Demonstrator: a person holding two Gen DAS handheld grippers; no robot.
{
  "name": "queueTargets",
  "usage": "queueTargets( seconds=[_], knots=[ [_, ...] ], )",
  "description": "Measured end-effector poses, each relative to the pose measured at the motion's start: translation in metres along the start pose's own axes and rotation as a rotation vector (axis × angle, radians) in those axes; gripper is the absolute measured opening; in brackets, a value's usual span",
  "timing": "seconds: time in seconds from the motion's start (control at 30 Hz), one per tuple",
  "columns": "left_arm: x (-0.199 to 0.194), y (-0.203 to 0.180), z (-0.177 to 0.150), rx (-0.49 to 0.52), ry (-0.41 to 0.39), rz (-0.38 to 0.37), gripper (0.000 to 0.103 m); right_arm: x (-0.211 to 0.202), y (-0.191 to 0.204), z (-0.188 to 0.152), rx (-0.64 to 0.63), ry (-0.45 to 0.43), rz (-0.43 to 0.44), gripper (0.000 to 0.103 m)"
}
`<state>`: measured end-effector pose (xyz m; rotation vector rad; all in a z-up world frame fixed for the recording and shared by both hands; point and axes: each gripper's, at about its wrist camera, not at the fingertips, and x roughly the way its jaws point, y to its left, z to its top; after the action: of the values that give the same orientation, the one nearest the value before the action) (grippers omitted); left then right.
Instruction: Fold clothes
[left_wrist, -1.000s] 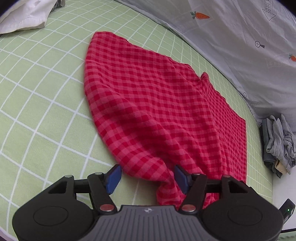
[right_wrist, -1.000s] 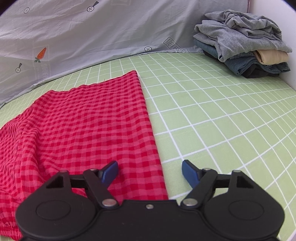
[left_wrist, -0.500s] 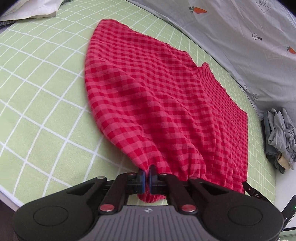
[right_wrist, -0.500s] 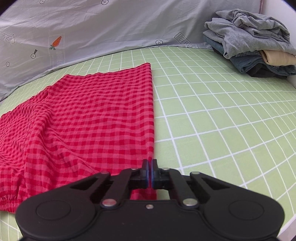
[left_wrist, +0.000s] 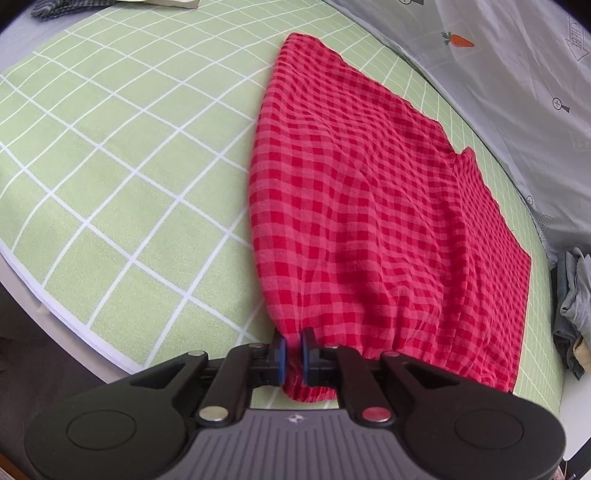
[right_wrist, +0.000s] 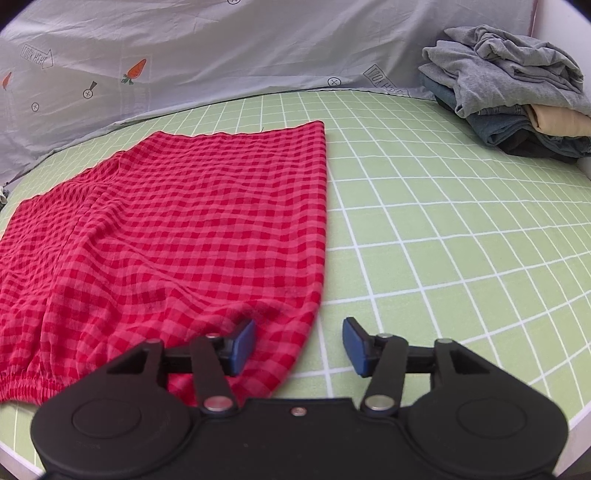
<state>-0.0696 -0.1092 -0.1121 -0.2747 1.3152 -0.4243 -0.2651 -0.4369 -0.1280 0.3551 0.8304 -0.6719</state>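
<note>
A red checked garment (left_wrist: 369, 206) with an elastic waistband lies spread on the green grid mat (left_wrist: 110, 166). My left gripper (left_wrist: 291, 356) is shut on the near-left corner of its waistband and the cloth fans out from the pinch. In the right wrist view the same garment (right_wrist: 177, 229) lies to the left. My right gripper (right_wrist: 299, 345) is open, its jaws astride the garment's near-right edge, one blue pad (right_wrist: 242, 345) over the cloth and the other over the mat (right_wrist: 443, 229).
A pile of folded grey, denim and beige clothes (right_wrist: 517, 96) sits at the far right corner, also at the right edge of the left wrist view (left_wrist: 572, 306). A grey carrot-print sheet (right_wrist: 184, 55) rises behind the mat. The mat's near edge (left_wrist: 74, 325) drops off.
The right gripper was shut on the garment's right edge half a second ago and has now opened, letting it go. The left gripper stays shut on the waistband and has pulled it nearer.
</note>
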Motion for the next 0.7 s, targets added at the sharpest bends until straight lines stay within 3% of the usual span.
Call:
queueTargets(
  seconds=[0.03, 0.1, 0.23, 0.43, 0.7],
  knots=[
    [0.000, 0.001, 0.000, -0.005, 0.001, -0.007, 0.013, 0.001, 0.002, -0.001, -0.011, 0.011, -0.011, 0.086],
    [0.000, -0.001, 0.000, 0.008, 0.000, -0.004, 0.020, 0.002, 0.003, -0.004, -0.010, 0.015, -0.019, 0.090],
    [0.001, -0.007, -0.001, 0.038, -0.003, 0.003, 0.023, 0.004, 0.002, -0.008, -0.002, 0.009, -0.024, 0.103],
    [0.000, -0.015, 0.002, 0.060, -0.024, -0.001, 0.020, 0.002, 0.002, -0.015, -0.019, -0.033, -0.016, 0.103],
    [-0.007, -0.039, 0.014, 0.118, -0.097, -0.025, 0.006, 0.000, -0.001, -0.017, -0.035, -0.057, -0.001, 0.103]
  ],
)
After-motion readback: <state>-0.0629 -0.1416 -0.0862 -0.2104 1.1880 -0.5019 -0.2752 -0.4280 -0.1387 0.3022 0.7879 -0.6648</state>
